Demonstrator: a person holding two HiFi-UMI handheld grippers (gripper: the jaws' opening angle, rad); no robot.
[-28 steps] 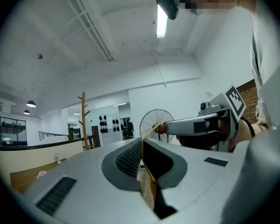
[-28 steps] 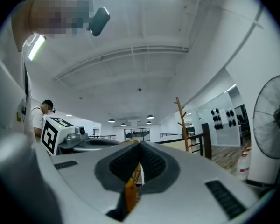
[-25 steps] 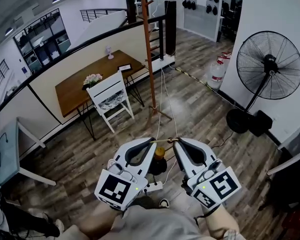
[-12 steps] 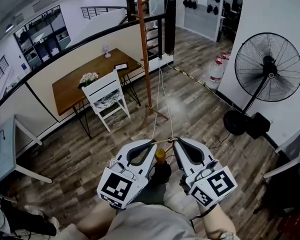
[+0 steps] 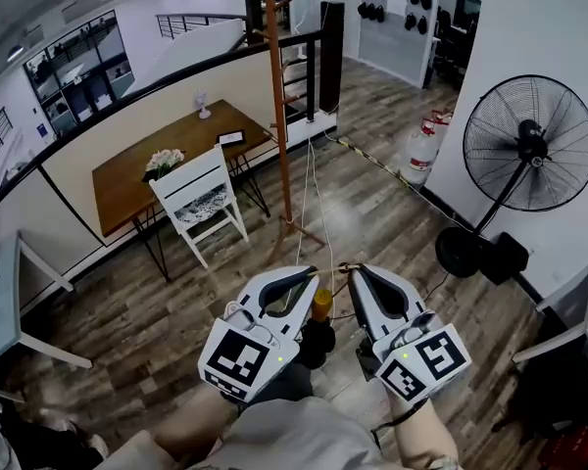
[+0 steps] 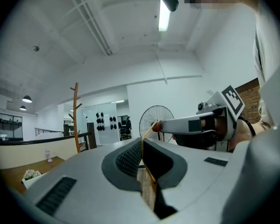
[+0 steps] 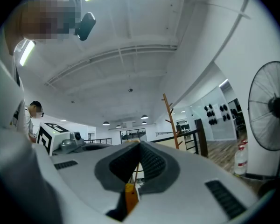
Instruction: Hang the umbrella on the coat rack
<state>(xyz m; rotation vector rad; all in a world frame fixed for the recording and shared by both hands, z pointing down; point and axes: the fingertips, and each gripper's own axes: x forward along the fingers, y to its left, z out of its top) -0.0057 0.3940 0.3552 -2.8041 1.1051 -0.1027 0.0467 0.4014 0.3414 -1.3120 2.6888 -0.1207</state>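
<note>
The folded black umbrella with a yellow handle hangs by its thin yellow strap. That strap is stretched between my two grippers. My left gripper is shut on one end of the strap, and my right gripper is shut on the other end. The right gripper's tip shows in the left gripper view. The yellow handle hangs below the shut jaws in the right gripper view. The wooden coat rack stands ahead on the floor, beyond the grippers. The coat rack is in the left gripper view, and the coat rack also shows in the right gripper view.
A white chair and a wooden table with flowers stand left of the rack. A large standing fan is at the right by the wall. A white gas bottle sits behind it. A railing runs behind the table.
The rack, chair and table have slid left in the head view. Both grippers stay shut on the strap and have shifted a little right.
</note>
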